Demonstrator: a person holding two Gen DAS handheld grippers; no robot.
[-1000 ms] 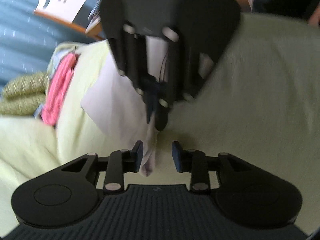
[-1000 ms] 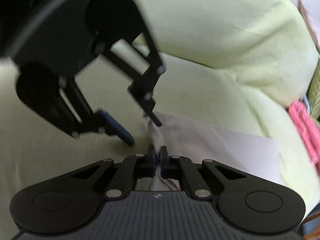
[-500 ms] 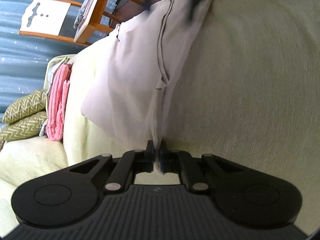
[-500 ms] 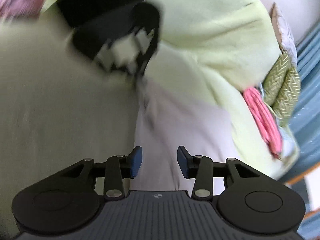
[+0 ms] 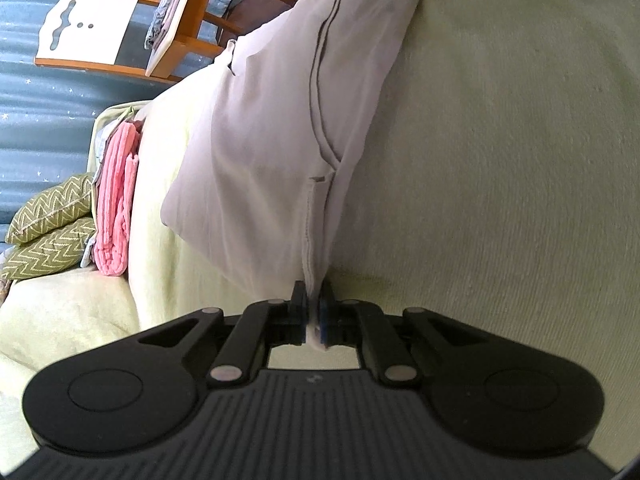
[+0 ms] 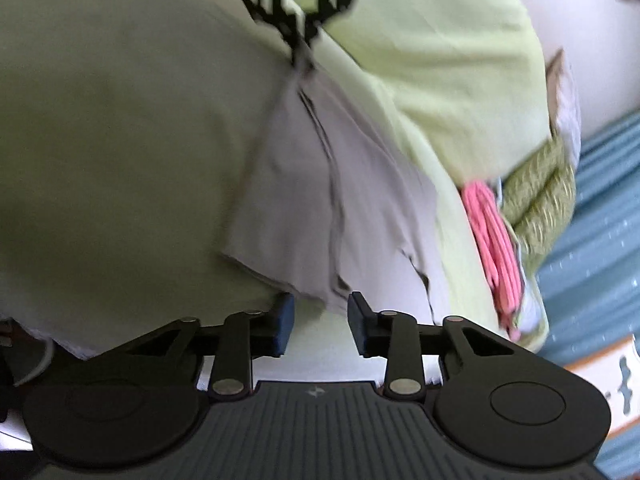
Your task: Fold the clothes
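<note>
Since a second ago the left gripper (image 5: 313, 312) clamps the pale garment (image 5: 260, 132); right gripper (image 6: 320, 320), jaws apart, faces its hem at 12 o'clock.

A second ago my right claw (image 6: 320, 320) was clamped on the corner of the pale grey garment (image 5: 260, 128) and my left claw (image 5: 313, 312) stood open around that same corner. Now the roles are swapped: my left claw pinches the seamed edge, and my right claw stands open with the cloth's lower edge just above its gap. The two claws, then almost touching, are now well apart, and the garment is stretched out long between them over the green sofa (image 5: 500, 160).
</note>
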